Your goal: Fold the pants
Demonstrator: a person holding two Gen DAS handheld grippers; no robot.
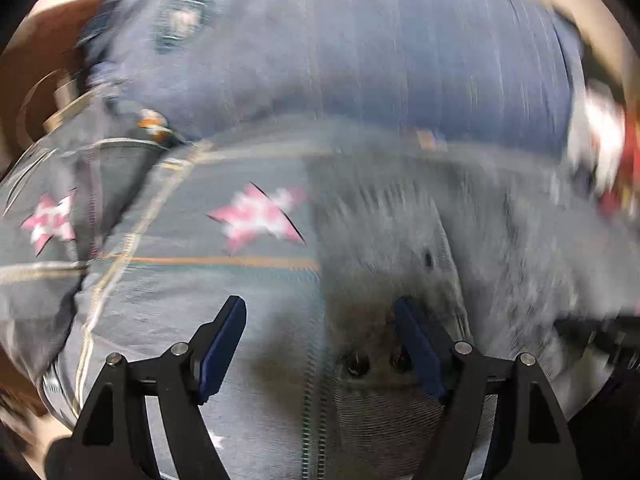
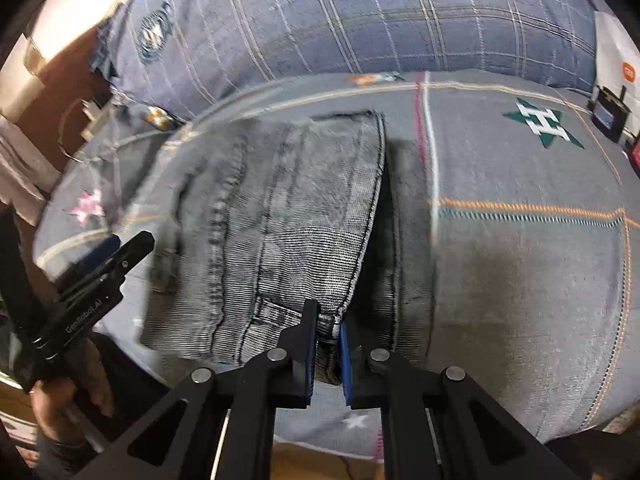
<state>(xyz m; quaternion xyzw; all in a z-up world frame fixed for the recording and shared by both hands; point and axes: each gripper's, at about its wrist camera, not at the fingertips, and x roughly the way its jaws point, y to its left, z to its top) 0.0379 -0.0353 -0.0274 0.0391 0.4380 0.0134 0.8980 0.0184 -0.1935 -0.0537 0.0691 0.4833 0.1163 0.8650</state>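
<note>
Denim pants (image 2: 280, 220) corner hidden inside right tool (image 2: 329, 326); left view blurred.

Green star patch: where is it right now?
Right wrist view, upper right: the green star patch sits on the grey bedspread, right of the folded jeans and just below the plaid pillow.

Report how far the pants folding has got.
Done: the grey jeans already lie doubled on the bedsheet, one layer over another. In hand: the right gripper is shut on the jeans' near corner. The left gripper hangs open over the cloth beside them, holding nothing. Left: at least carrying this pinched corner across for another fold, then squaring it up; the far edge looks uneven.
</note>
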